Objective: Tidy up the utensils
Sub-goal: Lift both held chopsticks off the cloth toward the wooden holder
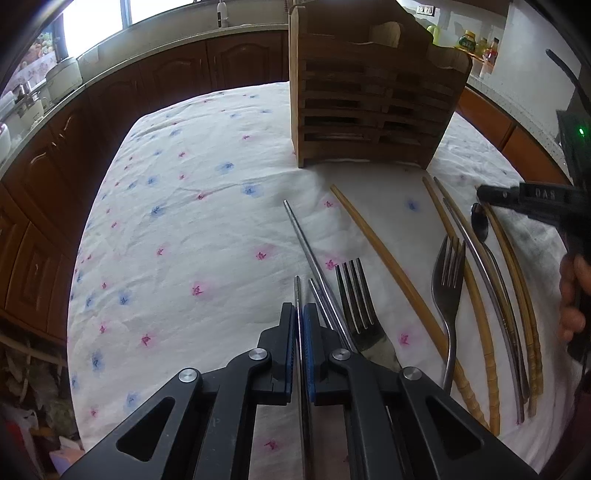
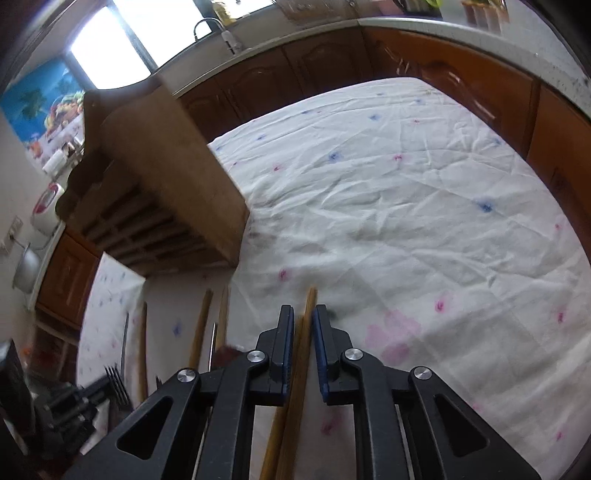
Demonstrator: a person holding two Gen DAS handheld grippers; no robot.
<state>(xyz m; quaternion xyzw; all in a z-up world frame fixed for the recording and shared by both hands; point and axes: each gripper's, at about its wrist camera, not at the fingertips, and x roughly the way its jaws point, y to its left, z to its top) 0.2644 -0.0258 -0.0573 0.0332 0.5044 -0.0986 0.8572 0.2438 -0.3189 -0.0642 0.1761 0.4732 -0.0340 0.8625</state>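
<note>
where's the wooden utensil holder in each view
Left wrist view: the wooden utensil holder stands top centre, upright on the tablecloth, beyond the forks and chopsticks.
Right wrist view: the same holder is in the left half, tilted by the lens, blurred.
Shared landmark: the sink tap under the bright window.

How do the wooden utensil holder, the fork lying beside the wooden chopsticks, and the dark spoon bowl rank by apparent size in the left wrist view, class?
1. Wooden utensil holder, clearly largest.
2. Fork, long and slim.
3. Spoon bowl, smallest; its handle runs among the chopsticks, so only the bowl is judged.
</note>
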